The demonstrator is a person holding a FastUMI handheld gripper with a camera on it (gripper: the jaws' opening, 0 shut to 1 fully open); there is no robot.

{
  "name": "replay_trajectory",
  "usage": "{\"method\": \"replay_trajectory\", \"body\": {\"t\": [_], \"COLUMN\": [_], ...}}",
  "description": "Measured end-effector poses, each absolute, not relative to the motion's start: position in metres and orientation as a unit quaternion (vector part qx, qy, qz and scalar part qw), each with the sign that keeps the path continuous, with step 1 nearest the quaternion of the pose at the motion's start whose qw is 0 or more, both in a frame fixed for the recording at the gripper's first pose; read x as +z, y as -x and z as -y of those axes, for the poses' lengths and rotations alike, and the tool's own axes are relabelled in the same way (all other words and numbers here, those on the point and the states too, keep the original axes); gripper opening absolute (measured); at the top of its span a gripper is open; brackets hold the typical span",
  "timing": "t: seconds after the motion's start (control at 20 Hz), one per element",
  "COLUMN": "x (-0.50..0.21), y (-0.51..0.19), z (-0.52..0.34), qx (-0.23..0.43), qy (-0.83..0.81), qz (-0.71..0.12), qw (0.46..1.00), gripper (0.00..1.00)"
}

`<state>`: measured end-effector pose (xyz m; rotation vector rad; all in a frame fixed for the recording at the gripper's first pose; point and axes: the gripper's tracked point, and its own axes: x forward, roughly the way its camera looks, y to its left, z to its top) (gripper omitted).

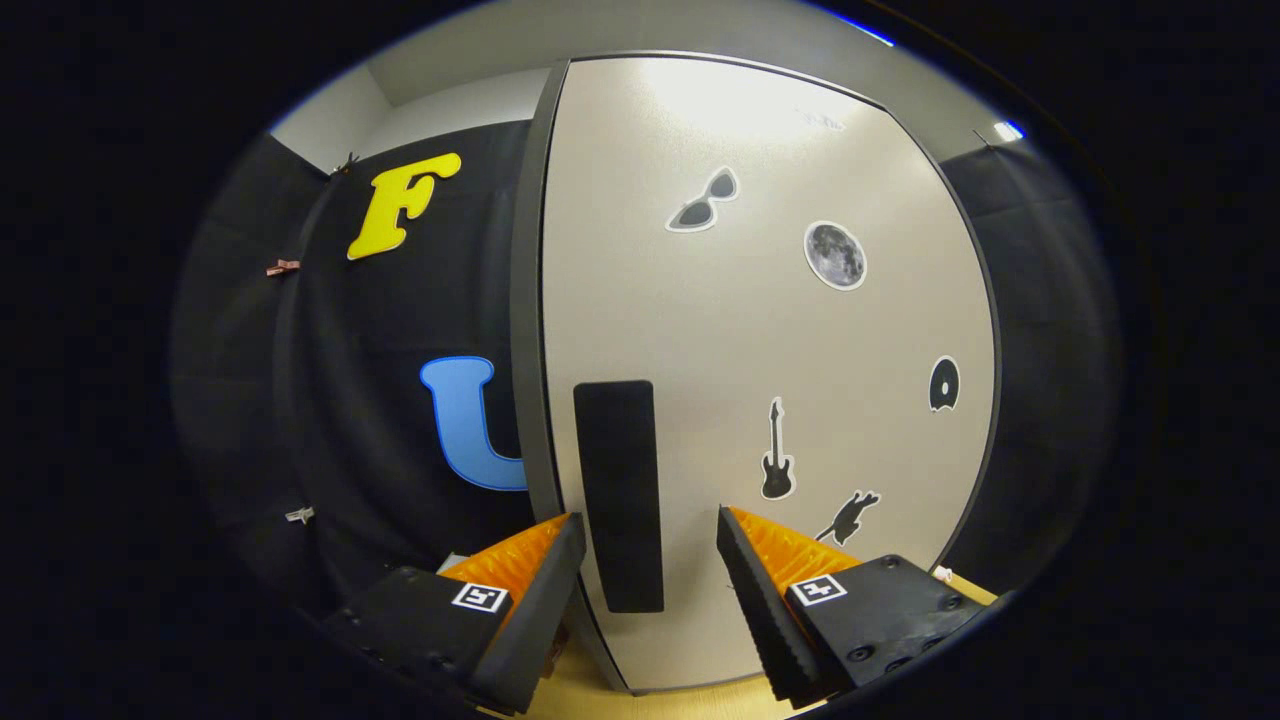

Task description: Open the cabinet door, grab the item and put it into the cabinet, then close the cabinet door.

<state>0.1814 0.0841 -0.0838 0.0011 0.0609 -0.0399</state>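
Observation:
A pale grey cabinet door [760, 330] with a dark frame stands closed right in front of me, covered with small stickers. A tall black handle pad [618, 495] sits near its left edge. My gripper [648, 525] is open, and the handle pad lies between the two fingers, just ahead of the tips. The left finger [535, 575] reaches past the door's left edge [525, 330]; the right finger [765, 575] is in front of the door face. Neither finger presses on anything that I can see.
Black booth cloth [380, 400] hangs left of the cabinet and continues on its right [1040, 350]. A light wooden tabletop [600, 695] shows under the fingers at the cabinet's foot. A small pale object [942, 574] lies by the cabinet's lower right corner.

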Motion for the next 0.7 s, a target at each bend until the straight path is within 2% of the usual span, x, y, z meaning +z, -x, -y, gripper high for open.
{"method": "replay_trajectory", "body": {"t": [0.05, 0.15, 0.25, 0.35, 0.45, 0.55, 0.7], "x": [-0.086, -0.0873, -0.0875, -0.0884, -0.0898, -0.0899, -0.0913], "y": [-0.1846, -0.184, -0.1841, -0.1843, -0.1837, -0.1803, -0.1768], "z": [-0.0867, -0.0878, -0.091, -0.0881, -0.0874, -0.0884, -0.0886], "qx": [-0.015, -0.019, -0.014, -0.029, -0.037, -0.034, -0.023], "qy": [-0.001, 0.005, 0.004, 0.012, 0.01, 0.013, 0.017], "qz": [-0.031, -0.031, -0.033, -0.033, -0.04, -0.044, -0.051], "qw": [0.999, 0.999, 0.999, 0.999, 0.998, 0.998, 0.998], "gripper": [0.87, 0.6, 0.51, 0.31, 0.23, 0.11, 0.11]}}
